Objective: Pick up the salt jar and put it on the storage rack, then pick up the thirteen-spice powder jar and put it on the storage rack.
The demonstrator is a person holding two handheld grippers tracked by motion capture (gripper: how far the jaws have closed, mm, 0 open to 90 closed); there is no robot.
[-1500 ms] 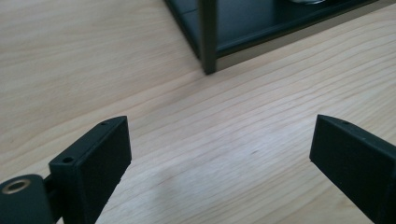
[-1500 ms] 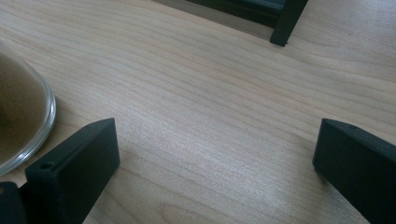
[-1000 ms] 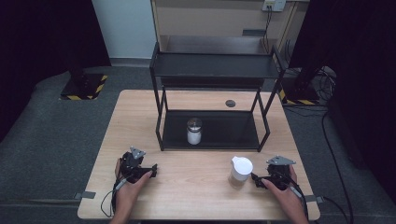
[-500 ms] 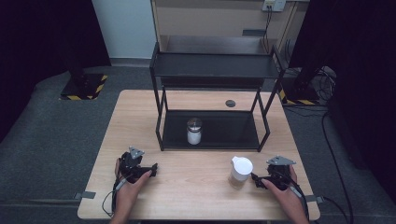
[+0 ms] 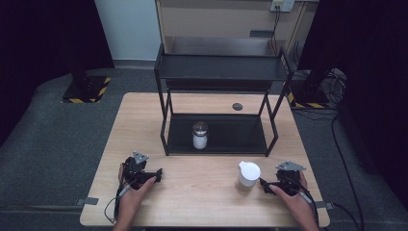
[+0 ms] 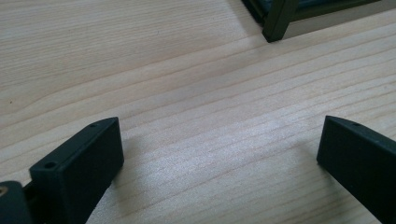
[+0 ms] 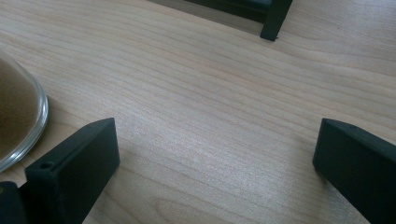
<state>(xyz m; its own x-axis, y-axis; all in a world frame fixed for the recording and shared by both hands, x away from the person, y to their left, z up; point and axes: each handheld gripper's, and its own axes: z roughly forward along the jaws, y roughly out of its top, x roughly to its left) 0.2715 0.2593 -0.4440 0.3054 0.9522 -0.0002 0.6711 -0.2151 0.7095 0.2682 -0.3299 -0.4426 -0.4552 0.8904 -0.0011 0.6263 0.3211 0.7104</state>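
A black two-shelf rack (image 5: 219,72) stands at the back of the wooden table (image 5: 202,192). On its lower shelf sits a glass jar (image 5: 199,135) with white contents and a metal lid. A second jar (image 5: 248,176) with a white lid and brownish contents stands on the table at front right; its glass base (image 7: 18,116) shows at the left of the right gripper view. My right gripper (image 5: 265,184) rests just right of it, open and holding nothing (image 7: 215,158). My left gripper (image 5: 156,174) lies at front left, open over bare wood (image 6: 219,158).
A small dark round disc (image 5: 237,106) lies on the table behind the rack. A rack leg (image 6: 278,21) stands ahead of the left gripper, another rack leg (image 7: 275,21) ahead of the right. Cables trail off the table's front edge.
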